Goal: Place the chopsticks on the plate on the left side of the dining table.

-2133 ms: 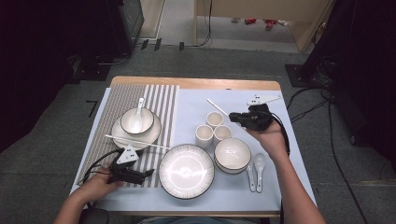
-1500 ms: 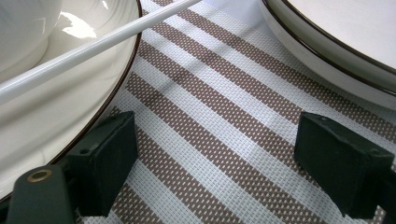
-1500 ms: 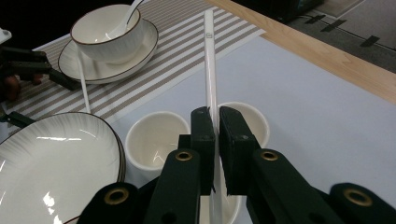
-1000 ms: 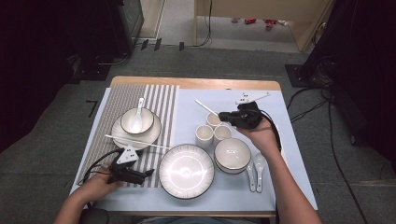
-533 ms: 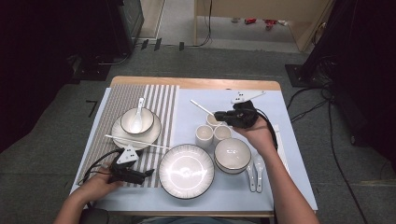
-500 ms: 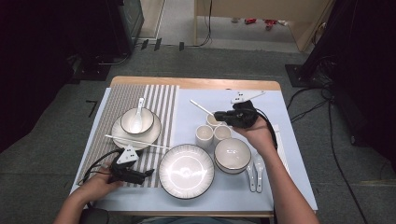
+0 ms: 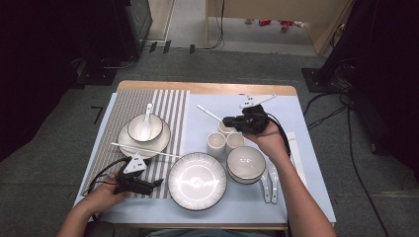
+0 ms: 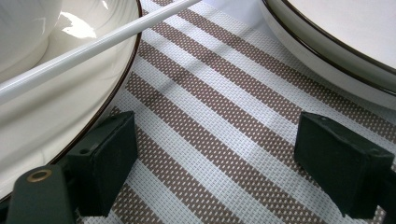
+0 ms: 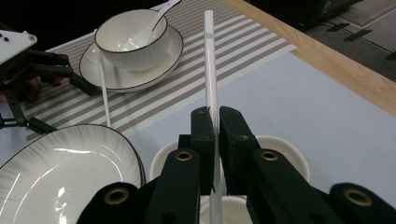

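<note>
My right gripper (image 7: 227,120) hovers over three small white cups (image 7: 216,143), shut on a white chopstick (image 7: 208,113) that points away to the upper left. In the right gripper view the chopstick (image 9: 209,60) is pinched between the black jaws of the right gripper (image 9: 215,121). A second white chopstick (image 7: 143,149) lies across the saucer (image 7: 129,143) under the bowl with a spoon (image 7: 145,127). My left gripper (image 7: 158,182) rests open on the striped placemat (image 8: 224,116), between that saucer (image 8: 56,107) and the large plate (image 8: 336,42), and holds nothing.
A large ribbed plate (image 7: 196,180) sits at the front centre, with a white bowl (image 7: 245,163) to its right. Two white spoons (image 7: 269,182) lie beside that bowl. Thin white sticks (image 7: 295,148) lie near the mat's right edge. The wooden table edge (image 7: 207,88) runs along the back.
My right gripper has drifted left with the chopstick, from beside the cups to over them. The left gripper has stayed put.
</note>
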A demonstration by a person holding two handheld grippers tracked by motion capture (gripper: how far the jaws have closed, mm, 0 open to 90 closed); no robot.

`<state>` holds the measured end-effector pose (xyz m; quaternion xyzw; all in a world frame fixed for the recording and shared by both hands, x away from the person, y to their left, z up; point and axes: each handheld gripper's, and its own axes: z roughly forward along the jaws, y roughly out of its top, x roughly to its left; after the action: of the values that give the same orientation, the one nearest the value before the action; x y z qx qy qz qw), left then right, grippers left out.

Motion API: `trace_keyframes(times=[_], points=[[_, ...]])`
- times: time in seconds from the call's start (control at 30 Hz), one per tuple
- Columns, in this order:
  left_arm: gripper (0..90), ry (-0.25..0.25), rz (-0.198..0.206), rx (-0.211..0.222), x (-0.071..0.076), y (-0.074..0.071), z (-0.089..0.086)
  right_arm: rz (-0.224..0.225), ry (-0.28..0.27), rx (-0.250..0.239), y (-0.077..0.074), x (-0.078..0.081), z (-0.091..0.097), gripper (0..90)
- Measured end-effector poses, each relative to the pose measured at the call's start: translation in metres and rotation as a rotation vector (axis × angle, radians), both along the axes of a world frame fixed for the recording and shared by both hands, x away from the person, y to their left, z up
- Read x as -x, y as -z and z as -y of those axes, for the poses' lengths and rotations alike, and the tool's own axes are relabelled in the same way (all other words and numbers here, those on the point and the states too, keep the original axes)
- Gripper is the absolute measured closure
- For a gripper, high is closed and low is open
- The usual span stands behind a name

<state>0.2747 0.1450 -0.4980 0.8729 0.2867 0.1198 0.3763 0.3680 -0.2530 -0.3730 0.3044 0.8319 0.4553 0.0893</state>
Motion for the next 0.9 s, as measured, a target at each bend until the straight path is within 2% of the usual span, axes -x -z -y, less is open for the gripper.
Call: trace_keyframes(times=[0.9], points=[[13.7,0.000,0.001,0.000,0.000,0.000,0.000,0.009,-0.050,0.001,-0.005,-0.006,-0.026,85.1]])
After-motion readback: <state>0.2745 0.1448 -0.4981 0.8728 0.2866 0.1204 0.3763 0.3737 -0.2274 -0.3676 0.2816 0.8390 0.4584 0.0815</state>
